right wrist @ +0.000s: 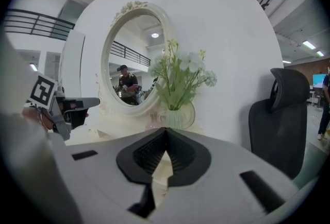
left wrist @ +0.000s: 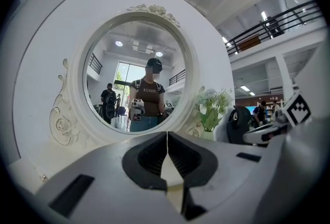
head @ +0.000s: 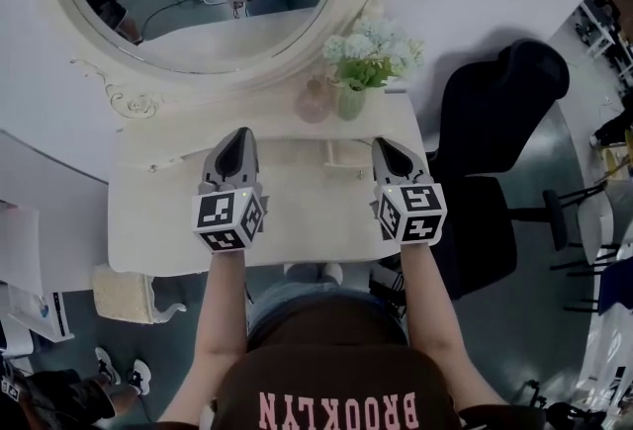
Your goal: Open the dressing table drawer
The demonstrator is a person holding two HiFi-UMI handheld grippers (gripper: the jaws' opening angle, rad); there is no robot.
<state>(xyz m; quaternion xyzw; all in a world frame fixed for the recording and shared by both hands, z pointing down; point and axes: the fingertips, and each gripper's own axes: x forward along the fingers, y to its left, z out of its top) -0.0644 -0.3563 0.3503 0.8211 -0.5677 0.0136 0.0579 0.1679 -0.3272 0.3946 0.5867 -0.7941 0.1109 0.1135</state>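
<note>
The cream dressing table (head: 297, 235) lies below me; from above I see only its top, and the drawer front is hidden under the front edge. My left gripper (head: 237, 134) hovers over the left part of the top, jaws shut with nothing between them, pointing at the round mirror (left wrist: 139, 73). My right gripper (head: 382, 142) hovers over the right part, also shut and empty, its tips (right wrist: 166, 130) aimed toward the vase of pale flowers (right wrist: 175, 109). Neither gripper touches the table.
The oval mirror (head: 198, 13) stands at the table's back, with a green vase of flowers (head: 352, 100) and a pink glass piece (head: 316, 100) beside it. A black office chair (head: 495, 131) is right of the table; a cream stool (head: 124, 295) sits lower left.
</note>
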